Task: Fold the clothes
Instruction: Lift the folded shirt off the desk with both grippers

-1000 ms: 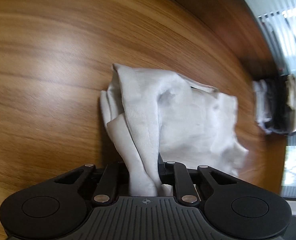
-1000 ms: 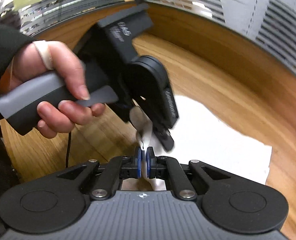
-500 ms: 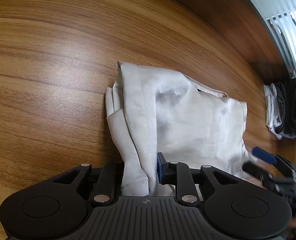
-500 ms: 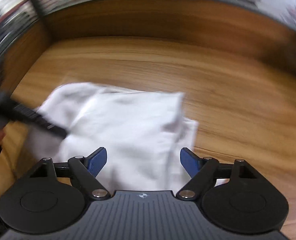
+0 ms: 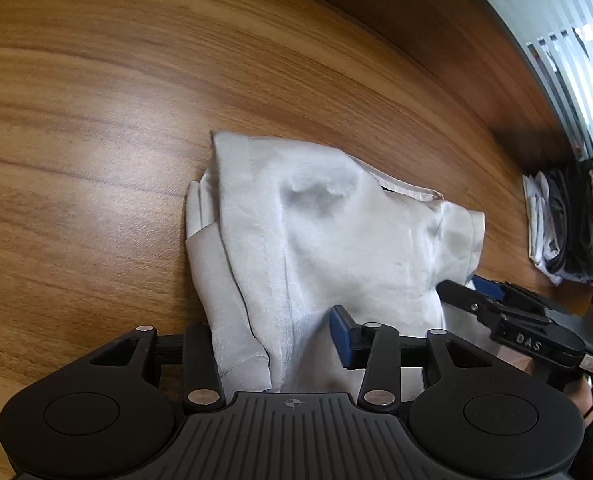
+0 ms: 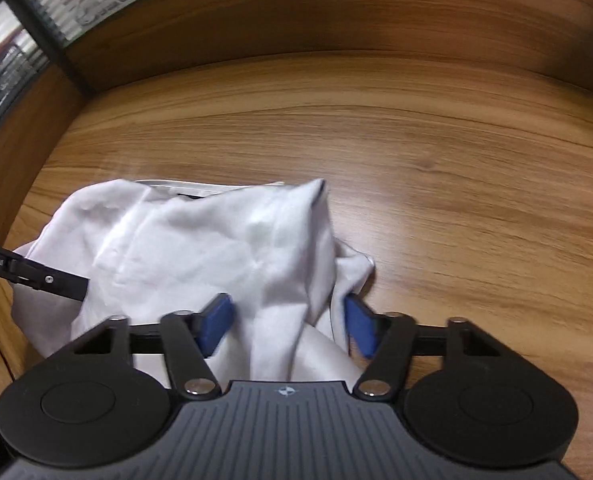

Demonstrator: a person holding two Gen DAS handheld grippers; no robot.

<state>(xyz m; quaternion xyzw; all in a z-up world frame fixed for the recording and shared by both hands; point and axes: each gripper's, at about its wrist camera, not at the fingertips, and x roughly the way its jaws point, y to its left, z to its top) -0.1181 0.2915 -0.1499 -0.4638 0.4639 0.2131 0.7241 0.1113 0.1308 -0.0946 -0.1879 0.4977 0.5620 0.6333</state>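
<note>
So the left claw (image 5: 280, 344) is spreading apart right now, with a bunched fold of the crumpled white cotton garment (image 5: 320, 236) sitting between its blue-padded fingers (image 5: 342, 338). The right-hand pad is standing clear of the fabric, so the cloth is looking released rather than pinched; the other pad is hidden behind the fold. It's pointing steeply down at the brown wood-grain worktop (image 5: 96, 120).

The right claw (image 6: 288, 326) is closing in on the opposite side of the same white garment (image 6: 200, 240). A hanging ridge of cloth is running down between its blue pads (image 6: 216, 322), but both pads are still showing a gap to the fabric, so nothing is being gripped there yet. It's also angling down at the worktop (image 6: 456, 160).

In the left wrist view the right claw (image 5: 472, 292) is poking in at the garment's lower right corner, with a bit of the person's hand (image 5: 582, 398) behind it. The garment is lying in a loose heap on the worktop, near its front edge. A stack of folded dark and light clothes (image 5: 564, 224) is sitting well apart at the far right.
</note>
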